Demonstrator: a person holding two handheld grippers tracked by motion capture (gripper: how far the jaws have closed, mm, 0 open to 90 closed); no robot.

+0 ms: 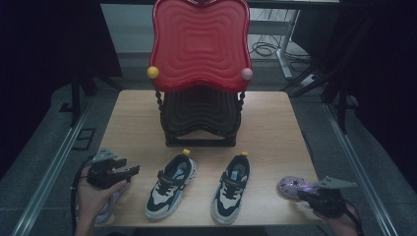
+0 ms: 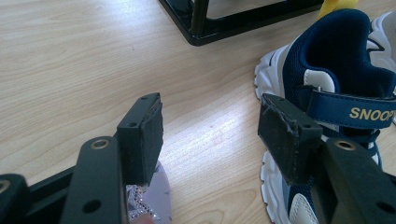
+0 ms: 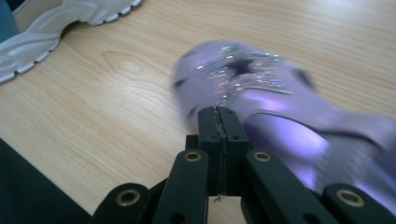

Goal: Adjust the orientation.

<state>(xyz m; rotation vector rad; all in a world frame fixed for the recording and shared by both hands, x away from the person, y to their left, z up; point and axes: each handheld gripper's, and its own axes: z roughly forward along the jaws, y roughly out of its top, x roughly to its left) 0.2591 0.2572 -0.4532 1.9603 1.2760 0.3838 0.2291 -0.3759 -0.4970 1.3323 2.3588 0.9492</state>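
My left tongs (image 1: 129,171) are wide open just left of the blue shoe (image 1: 170,185), above one purple sandal (image 2: 149,200), while my right tongs (image 3: 218,122), squeezed shut, touch the other purple sandal (image 3: 261,98).

a red wavy tray (image 1: 199,42) stands upright at the far middle of the wooden table (image 1: 275,125), with a yellow ball (image 1: 153,72) at its lower left corner and a pink ball (image 1: 247,73) at its lower right. below it sits a dark rack (image 1: 199,120) on black legs. nearer, two navy and white sneakers lie side by side, toes toward the near edge: the left sneaker (image 1: 170,187) and the right sneaker (image 1: 231,189). cables (image 1: 265,48) lie on the floor beyond
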